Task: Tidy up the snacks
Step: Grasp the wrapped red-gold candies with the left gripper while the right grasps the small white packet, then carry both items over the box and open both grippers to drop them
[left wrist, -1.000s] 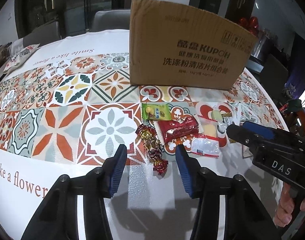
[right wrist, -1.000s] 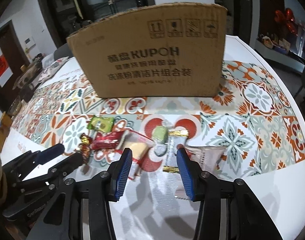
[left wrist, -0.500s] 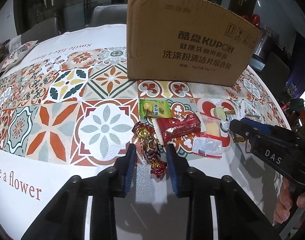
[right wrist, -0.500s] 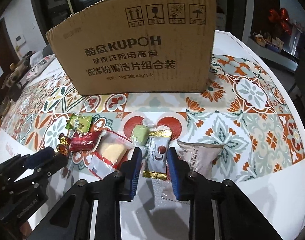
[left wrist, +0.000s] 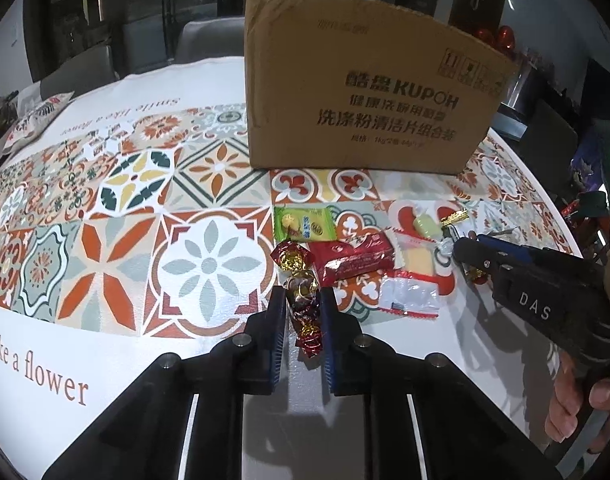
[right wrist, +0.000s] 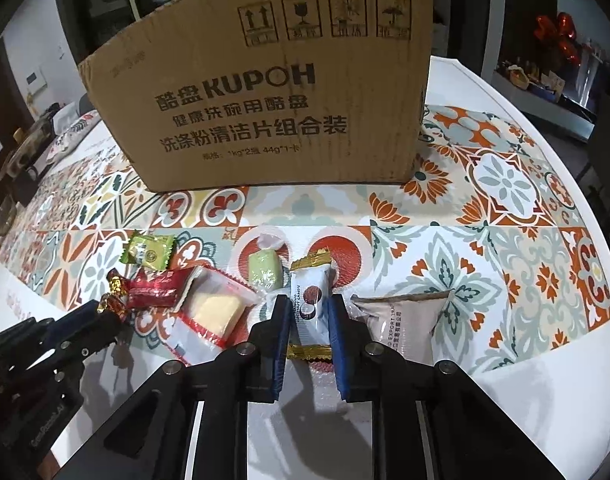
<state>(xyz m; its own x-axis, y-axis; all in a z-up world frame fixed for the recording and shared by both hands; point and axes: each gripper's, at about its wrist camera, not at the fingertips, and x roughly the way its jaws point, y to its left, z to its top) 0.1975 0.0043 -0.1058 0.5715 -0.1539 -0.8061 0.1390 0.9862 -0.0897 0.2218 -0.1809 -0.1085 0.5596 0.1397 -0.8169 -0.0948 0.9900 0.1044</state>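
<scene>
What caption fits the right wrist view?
Right gripper closes on a white gold-edged snack packet before the cardboard box.

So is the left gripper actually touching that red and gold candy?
Touching. In the left wrist view the left gripper has both blue pads pressed against the sides of the red and gold candy, with no gap showing on either side.

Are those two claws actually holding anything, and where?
Left claw pinches the red-and-gold candy at its lower middle. Right claw pinches the white snack packet across its middle.
</scene>
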